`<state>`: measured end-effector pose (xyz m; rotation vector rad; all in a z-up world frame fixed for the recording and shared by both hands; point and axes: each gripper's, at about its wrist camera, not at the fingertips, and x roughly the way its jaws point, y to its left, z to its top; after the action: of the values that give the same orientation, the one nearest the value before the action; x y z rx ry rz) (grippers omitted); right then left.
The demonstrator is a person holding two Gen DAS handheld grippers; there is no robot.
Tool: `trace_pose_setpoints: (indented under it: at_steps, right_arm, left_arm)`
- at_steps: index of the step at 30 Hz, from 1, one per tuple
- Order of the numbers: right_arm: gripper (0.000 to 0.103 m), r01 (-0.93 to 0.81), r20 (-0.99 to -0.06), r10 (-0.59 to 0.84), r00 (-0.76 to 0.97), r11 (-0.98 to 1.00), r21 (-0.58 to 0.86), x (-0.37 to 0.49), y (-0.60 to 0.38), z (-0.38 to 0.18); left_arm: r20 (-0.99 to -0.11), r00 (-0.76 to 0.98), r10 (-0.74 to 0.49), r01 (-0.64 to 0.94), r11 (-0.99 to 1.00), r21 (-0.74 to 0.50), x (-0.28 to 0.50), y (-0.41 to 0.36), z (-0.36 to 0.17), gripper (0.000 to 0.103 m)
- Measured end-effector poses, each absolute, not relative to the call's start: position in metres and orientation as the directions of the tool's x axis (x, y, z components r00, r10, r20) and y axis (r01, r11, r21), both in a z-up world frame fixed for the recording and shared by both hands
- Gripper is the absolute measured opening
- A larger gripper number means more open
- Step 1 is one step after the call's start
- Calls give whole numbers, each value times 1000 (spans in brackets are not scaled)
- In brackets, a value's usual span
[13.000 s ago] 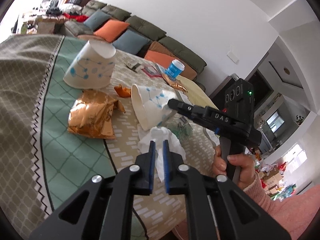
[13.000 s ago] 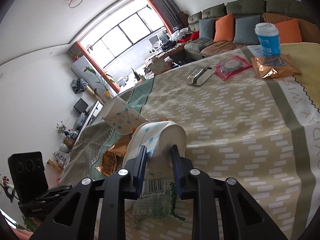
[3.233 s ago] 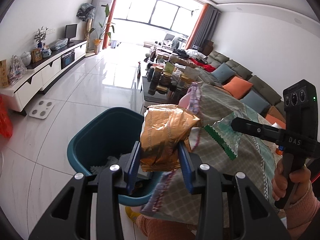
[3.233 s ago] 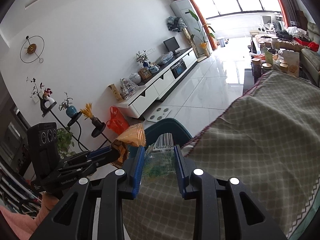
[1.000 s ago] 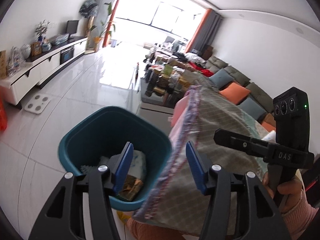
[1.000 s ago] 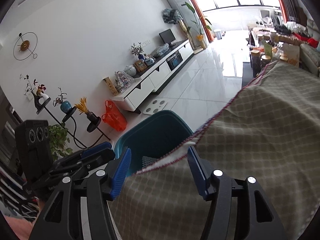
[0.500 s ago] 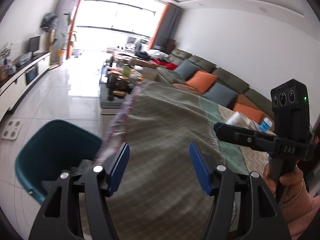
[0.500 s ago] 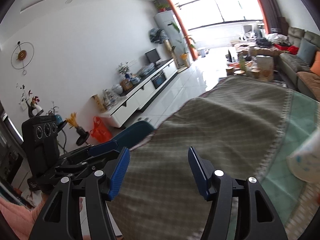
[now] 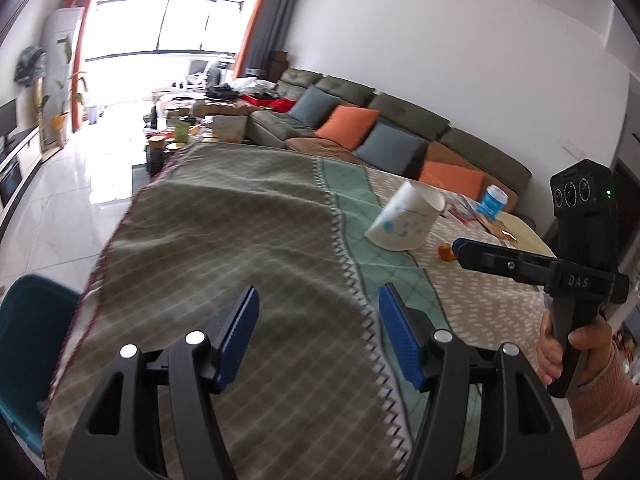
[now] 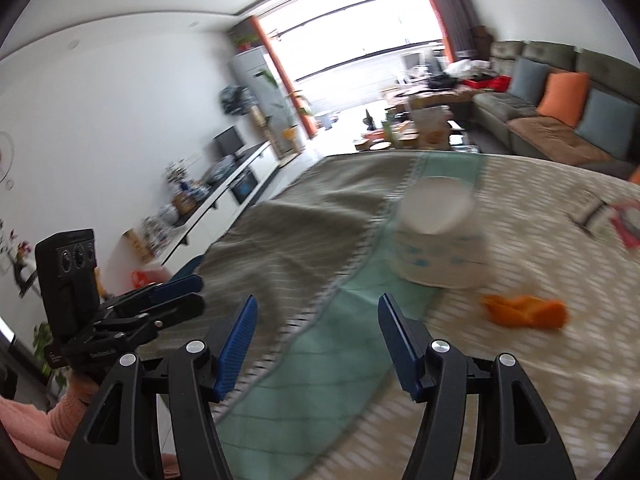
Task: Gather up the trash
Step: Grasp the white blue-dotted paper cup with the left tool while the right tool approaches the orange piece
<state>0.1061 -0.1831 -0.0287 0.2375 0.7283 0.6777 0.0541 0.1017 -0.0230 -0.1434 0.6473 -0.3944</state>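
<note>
The paper cup point(image 10: 438, 244) is what we take next, as we judge it: it lies tipped on the tablecloth point(image 9: 248, 240), at the seam between the green band and the pale patterned part, with its white round end turned up and toward the window in the right wrist view. Its long axis runs from that raised end down to the wider printed end on the cloth, leaning rather than flat; motion blur stops us saying more. In the left wrist view the same cup point(image 9: 406, 220) shows its open rim up and to the right. Just beside it, on the near right, lies a scrap of orange wrapper point(image 10: 526, 312), well apart from any pad.

From our right gripper point(image 10: 316, 344) the cup sits ahead and slightly right of the centre line, fairly near. From our left gripper point(image 9: 316, 340) it lies farther off, up and to the right, so we judge the right hand the nearer one. Both pairs of jaws stand well apart with nothing between them, only cloth below; the left pair has just been opening a little. The teal bin point(image 9: 28, 364) is at the table's left edge, below the hanging cloth
</note>
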Motion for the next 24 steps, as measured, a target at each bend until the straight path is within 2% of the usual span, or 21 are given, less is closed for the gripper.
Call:
trace_pose_setpoints:
  at_steps: [8,24]
  right_arm:
    - [63,-390,-540,574,615,817,425,106,-229,-35]
    - [63,-261,-573,498,650,855,448,119,-285,-59]
  left_arm:
    - [-573,680,-459,396,886,-240,86,61,-22,63]
    - [-649,608,-457,486,861,-151,150,-1,-29,63]
